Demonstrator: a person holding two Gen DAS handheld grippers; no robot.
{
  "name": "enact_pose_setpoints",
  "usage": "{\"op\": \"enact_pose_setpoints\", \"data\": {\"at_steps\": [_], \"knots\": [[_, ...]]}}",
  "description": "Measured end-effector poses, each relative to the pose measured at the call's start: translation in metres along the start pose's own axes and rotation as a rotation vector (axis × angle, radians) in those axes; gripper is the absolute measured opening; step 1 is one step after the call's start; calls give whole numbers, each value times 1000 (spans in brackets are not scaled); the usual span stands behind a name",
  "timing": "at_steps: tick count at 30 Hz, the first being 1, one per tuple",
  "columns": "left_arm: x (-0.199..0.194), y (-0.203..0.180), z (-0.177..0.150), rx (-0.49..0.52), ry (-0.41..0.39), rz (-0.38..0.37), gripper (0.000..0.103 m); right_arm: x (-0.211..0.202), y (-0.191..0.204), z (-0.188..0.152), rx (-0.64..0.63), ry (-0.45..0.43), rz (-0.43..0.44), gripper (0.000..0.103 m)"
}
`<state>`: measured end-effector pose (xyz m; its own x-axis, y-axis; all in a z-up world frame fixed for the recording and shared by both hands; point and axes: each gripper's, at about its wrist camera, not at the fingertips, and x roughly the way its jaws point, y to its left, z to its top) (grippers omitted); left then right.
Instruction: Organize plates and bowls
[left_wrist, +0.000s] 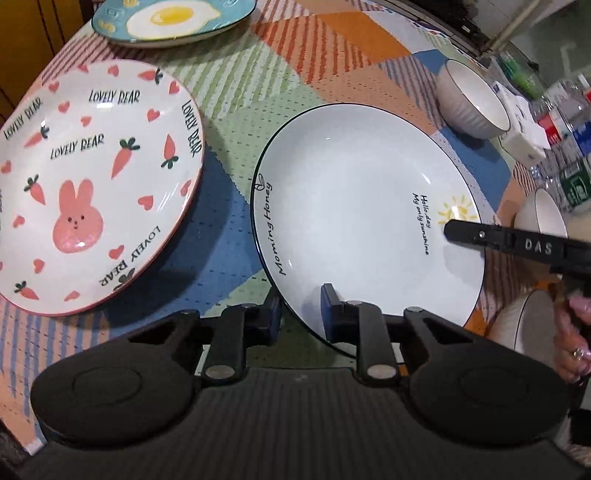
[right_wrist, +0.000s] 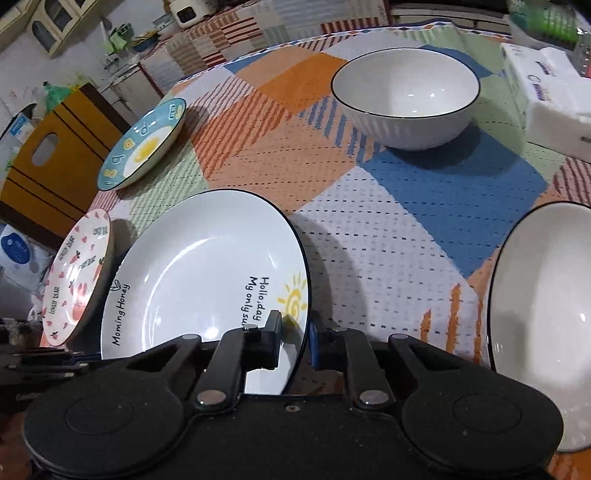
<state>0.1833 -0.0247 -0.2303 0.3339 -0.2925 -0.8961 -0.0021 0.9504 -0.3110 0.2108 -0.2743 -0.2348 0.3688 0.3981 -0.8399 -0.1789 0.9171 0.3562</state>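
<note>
The white "Morning Honey" plate lies centre frame on the tabletop. Left gripper and right gripper each pinch its rim. Stiff, glazed, slippery, breakable: grip opposite rims.

Right tongs close on the near rim of a white plate with a sun drawing. Left of it sits a pink carrot plate, seemingly tilted. Farther back: a blue egg plate, a white bowl. Another bowl sits right, on the patchwork-covered surface.
</note>
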Motion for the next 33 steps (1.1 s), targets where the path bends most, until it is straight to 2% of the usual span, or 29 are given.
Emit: {"op": "enact_pose_setpoints", "data": {"at_steps": [4,7,9,16,22,25,29,33], "knots": [[-3,-11,3,55,0,53,21,-3,-7,-1,9,-4,50,16],[-12,-14,15,79,-16,80,22,-8,-2,1,-33,-12,56,17],[-18,-15,25,97,-48,82,22,-13,-1,7,-36,-34,78,17],[-20,-21,63,182,-117,94,22,-10,-1,38,-37,-111,69,18],[-7,-16,98,213,-129,74,22,1,3,61,-45,-156,26,18],[2,-21,109,288,-142,59,23,7,1,69,-46,-184,5,19],[11,-17,118,275,-139,42,23,16,0,75,-63,-201,-16,19],[31,-7,122,221,-78,23,23,29,5,75,-66,-173,-79,20]]}}
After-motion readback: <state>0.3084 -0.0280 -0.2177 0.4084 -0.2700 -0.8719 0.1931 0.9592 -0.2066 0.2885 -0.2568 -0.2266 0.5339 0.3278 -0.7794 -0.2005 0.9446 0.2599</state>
